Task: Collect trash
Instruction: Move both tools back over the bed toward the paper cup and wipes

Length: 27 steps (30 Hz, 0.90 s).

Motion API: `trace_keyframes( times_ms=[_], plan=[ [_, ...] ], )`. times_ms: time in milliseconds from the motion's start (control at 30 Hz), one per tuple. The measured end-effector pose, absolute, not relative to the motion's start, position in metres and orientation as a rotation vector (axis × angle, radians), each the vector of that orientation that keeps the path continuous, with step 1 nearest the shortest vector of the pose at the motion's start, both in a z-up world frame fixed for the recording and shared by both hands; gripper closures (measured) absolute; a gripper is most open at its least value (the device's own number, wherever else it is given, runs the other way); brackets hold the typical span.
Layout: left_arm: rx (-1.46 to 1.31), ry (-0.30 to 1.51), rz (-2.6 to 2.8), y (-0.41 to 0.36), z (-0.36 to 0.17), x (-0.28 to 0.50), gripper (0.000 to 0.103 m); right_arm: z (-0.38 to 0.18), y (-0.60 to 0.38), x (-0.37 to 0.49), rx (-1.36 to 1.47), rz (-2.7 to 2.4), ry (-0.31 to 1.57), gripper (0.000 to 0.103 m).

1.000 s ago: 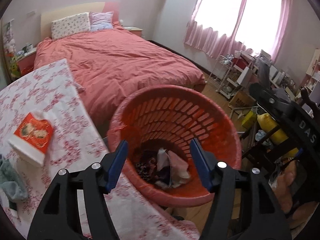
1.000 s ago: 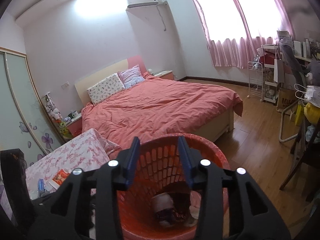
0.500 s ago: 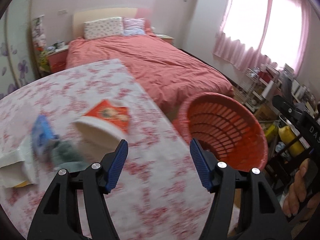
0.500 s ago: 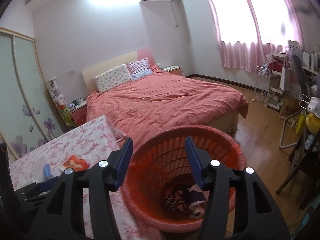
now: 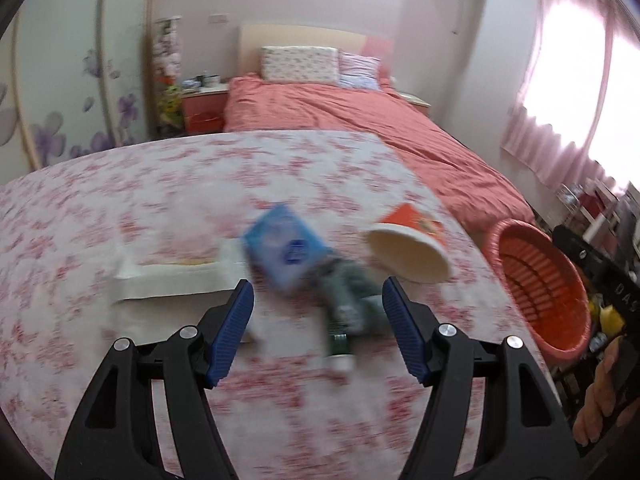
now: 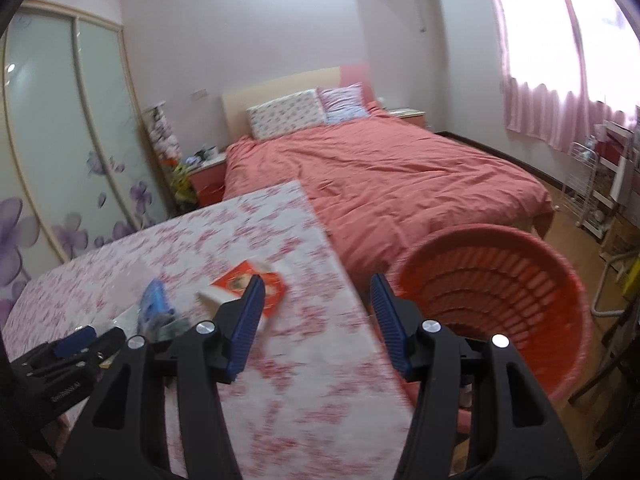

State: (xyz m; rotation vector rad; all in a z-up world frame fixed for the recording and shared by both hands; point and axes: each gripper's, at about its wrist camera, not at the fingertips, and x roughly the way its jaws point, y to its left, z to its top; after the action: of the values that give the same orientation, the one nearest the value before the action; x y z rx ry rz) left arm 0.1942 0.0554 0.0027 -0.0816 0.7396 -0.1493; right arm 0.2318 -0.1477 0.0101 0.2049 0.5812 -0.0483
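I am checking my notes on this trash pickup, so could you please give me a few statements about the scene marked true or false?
1. The left gripper holds the blue packet. False: its jaws are open and empty.
2. The paper cup lies on its side on the floral tablecloth. True.
3. The orange basket stands on the table. False: it stands beside the table, by the bed.
4. The right gripper holds nothing. True.
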Motion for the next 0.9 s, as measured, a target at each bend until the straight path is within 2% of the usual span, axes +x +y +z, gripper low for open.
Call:
trace_keyframes(
  times_ms=[133,400,600,900],
  plan=[
    [-0.113,0.735,-0.102,0.083,0.004,0.194,0.037,0.001,-0.116,0.252,0.187,-0.015,0.62,0.045],
    [-0.147,0.73,-0.038,0.13,0.001,0.199,0.036,-0.018,-0.065,0.303,0.165,-0.04,0.713,0.03],
    [-0.176,0.738,-0.021,0.152,-0.005,0.2,0.036,-0.028,-0.04,0.338,0.101,-0.138,0.763,0.023],
    [-0.188,0.739,-0.024,0.159,-0.006,0.201,0.036,-0.044,-0.05,0.336,0.019,-0.203,0.819,0.023]
  ],
)
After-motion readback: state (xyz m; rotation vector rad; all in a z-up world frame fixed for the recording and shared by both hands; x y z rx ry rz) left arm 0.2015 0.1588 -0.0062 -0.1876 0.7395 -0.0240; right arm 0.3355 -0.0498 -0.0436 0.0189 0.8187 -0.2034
